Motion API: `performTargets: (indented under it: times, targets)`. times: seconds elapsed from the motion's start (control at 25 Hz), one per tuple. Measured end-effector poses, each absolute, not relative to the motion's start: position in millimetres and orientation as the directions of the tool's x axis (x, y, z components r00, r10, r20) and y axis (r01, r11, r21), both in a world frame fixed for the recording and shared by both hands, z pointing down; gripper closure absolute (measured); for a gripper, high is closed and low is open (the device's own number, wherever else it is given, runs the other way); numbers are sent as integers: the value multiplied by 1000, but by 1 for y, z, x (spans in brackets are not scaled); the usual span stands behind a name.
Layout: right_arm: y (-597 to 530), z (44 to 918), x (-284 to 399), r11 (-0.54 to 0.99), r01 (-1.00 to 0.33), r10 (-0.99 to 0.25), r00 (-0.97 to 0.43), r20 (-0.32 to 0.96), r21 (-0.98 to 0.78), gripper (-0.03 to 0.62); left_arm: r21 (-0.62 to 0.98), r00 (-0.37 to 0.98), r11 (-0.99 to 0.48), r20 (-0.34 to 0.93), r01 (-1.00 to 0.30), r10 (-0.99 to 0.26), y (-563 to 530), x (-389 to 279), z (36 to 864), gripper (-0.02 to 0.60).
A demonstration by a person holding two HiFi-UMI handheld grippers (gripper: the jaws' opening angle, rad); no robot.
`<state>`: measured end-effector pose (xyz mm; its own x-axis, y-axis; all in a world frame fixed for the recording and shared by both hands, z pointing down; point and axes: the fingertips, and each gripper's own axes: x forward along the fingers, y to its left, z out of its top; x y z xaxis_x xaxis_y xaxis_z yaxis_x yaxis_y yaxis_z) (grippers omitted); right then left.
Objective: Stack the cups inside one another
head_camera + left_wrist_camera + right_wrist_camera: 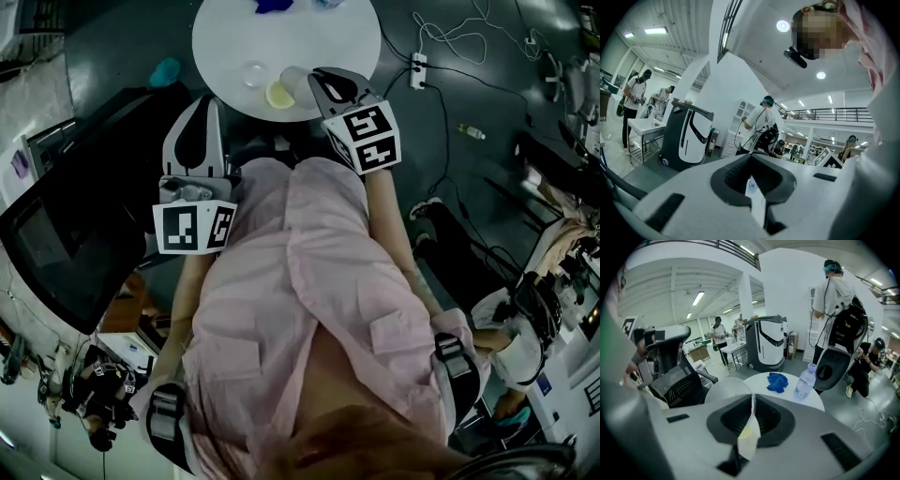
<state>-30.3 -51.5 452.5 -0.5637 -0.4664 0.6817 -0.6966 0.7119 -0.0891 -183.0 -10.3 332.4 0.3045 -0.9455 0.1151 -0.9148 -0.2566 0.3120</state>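
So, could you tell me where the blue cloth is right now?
In the right gripper view the blue cloth lies on the far part of the round white table, just left of the clear water bottle.

Head view: dim, bluish; my white table glows at 12 o'clock. Gripper views: ceiling lamps glare at 1 o'clock, fisheye rims black, the cup before me soft.
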Motion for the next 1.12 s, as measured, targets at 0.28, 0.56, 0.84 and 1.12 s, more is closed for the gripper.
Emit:
performTargets:
  times: [0.28,0.56,0.84,1.12]
  targets:
    - [-52,473,-32,741,-667,-413,-543,731,-76,557,314,309,-260,117,-913,-944,-15,-179,329,566]
    - [-42,501,-40,782,-617,-334,-533,777,-86,557,312,312,-264,116,-913,-943,-18,-176,326,566]
    - [-35,523,-49,805,-583,-263,-511,818,-105,557,314,303,-253,120,-915,-946,-20,-180,327,566]
    - [-34,543,-50,840,-537,-220,-468,856,-78,557,315,300,-250,119,-915,-946,-22,-181,328,566]
